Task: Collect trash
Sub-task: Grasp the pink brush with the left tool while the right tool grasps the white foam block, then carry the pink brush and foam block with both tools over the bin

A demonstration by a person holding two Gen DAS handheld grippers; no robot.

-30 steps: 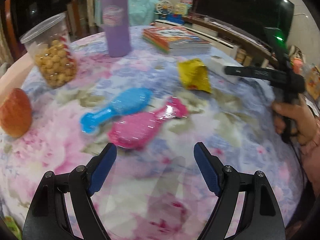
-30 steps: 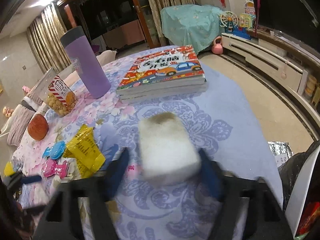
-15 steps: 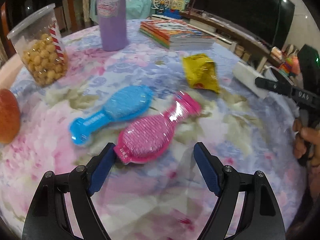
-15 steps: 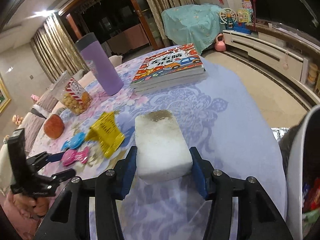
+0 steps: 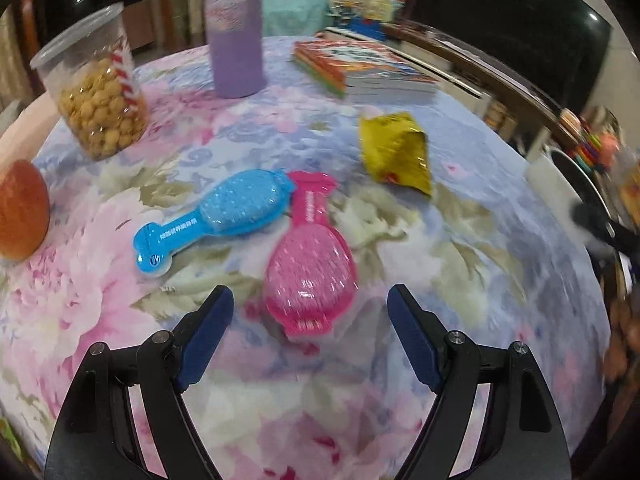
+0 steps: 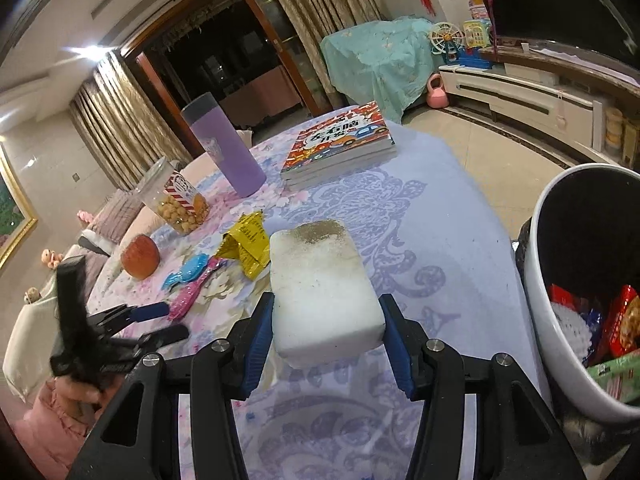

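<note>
My right gripper (image 6: 326,334) is shut on a dirty white sponge block (image 6: 322,288) and holds it above the table's edge, left of a white trash bin (image 6: 540,280) holding wrappers. A crumpled yellow wrapper (image 5: 396,152) lies on the floral tablecloth; it also shows in the right wrist view (image 6: 246,242). My left gripper (image 5: 310,322) is open and empty, low over the table, with a pink brush (image 5: 310,276) just ahead between its fingers. A blue brush (image 5: 224,210) lies beside the pink one.
A purple tumbler (image 5: 234,28), a jar of snack balls (image 5: 94,92), an apple (image 5: 20,210) and a stack of books (image 5: 364,68) stand at the table's far side. The bin's rim (image 5: 576,176) is off the right edge.
My left gripper has moved forward and lower toward the pink brush. My right gripper has carried the sponge back and right, so the trash bin has come into view beside it.
</note>
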